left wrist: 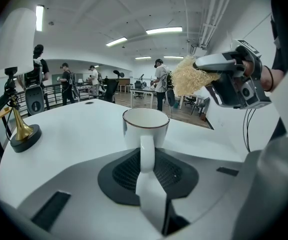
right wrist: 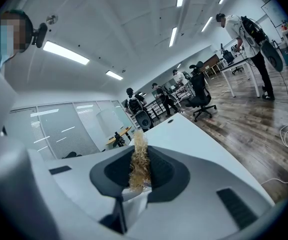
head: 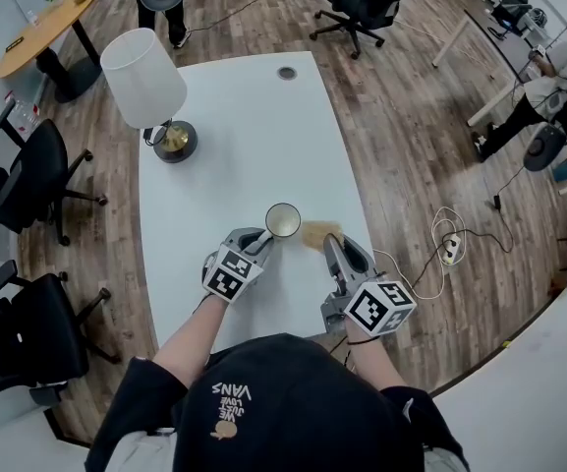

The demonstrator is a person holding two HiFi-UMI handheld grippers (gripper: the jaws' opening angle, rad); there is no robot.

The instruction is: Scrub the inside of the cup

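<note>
Though the white ceramic cup [head: 283, 221] is pinched by the left gripper [head: 262, 241], the right gripper's [head: 331, 244] clamped tan fibrous pad [head: 315, 233] is not yet put inside it.

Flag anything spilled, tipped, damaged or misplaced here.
Nothing stands out. The cup is upright, its handle gripped by the left hand-held gripper; the right hand-held gripper holds the scrubber near its rim; the lamp stands upright; no spill shows on the table.
</note>
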